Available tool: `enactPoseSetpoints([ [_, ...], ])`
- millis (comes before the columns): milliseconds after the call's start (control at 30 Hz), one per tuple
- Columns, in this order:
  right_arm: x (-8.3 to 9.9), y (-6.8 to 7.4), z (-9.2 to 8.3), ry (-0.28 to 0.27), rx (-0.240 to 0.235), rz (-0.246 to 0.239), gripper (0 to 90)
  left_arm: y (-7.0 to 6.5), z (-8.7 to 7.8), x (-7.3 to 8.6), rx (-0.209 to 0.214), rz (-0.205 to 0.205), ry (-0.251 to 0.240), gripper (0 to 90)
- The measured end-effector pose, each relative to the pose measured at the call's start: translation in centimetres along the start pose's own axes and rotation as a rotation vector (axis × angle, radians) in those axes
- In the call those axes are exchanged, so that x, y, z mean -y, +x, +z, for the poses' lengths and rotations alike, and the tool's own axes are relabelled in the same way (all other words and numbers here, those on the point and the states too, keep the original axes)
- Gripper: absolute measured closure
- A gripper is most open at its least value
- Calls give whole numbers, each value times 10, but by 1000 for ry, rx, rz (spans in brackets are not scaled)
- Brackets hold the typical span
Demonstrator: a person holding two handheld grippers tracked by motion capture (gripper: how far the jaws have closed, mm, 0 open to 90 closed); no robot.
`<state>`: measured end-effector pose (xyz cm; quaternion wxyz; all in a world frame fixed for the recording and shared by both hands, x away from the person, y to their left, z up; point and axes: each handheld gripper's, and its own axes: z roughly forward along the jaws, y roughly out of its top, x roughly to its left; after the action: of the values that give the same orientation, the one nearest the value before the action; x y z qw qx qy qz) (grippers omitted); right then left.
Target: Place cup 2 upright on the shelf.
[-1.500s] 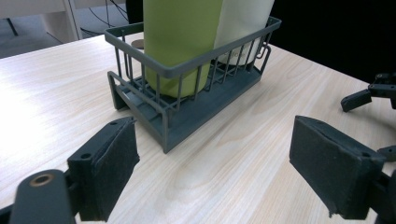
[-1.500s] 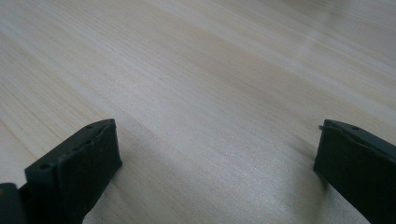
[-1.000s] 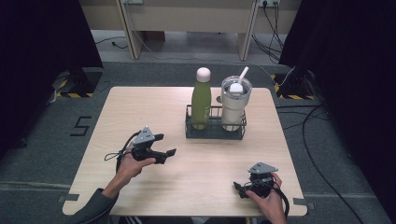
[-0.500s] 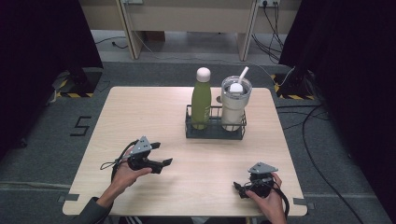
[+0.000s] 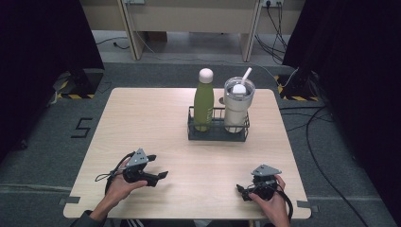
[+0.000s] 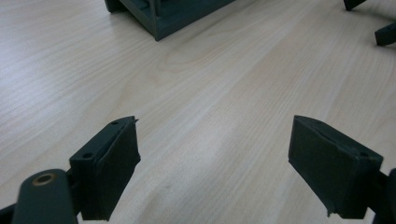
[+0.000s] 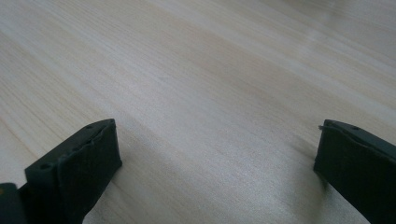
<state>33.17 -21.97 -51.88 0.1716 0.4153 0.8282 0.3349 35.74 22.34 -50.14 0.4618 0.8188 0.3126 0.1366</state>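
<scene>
My left gripper [image 5: 158,166] is low over the wooden table [image 5: 142,113] at its near left, held by a hand, jaws pointing right. In the left gripper view, the left gripper [image 6: 215,123] is open with bare wood between its black pads [image 6: 109,168]. My right gripper [image 5: 240,191] rests at the near right in the other hand. In its own view, the right gripper [image 7: 217,128] is open wide over bare tabletop. A black wire caddy [image 5: 217,133] stands past the middle, holding a green bottle [image 5: 204,101] with a pale cap and a clear tumbler [image 5: 238,106] with a straw.
The caddy's base [image 6: 173,11] shows at the top of the left gripper view, and the other gripper's jaw tips [image 6: 385,33] at the top right. Cables [image 5: 326,142] trail over the grey floor right of the table. Dark curtains stand on both sides.
My left gripper has drawn back toward the near edge and sunk lower over the table, staying open. The right gripper has not moved.
</scene>
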Motion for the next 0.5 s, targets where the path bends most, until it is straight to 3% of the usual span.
enactPoseSetpoints([
  [500, 0, 0, 0, -1, -2, -5, 5, -9, -3, 19, -1, 5, 66, 157],
])
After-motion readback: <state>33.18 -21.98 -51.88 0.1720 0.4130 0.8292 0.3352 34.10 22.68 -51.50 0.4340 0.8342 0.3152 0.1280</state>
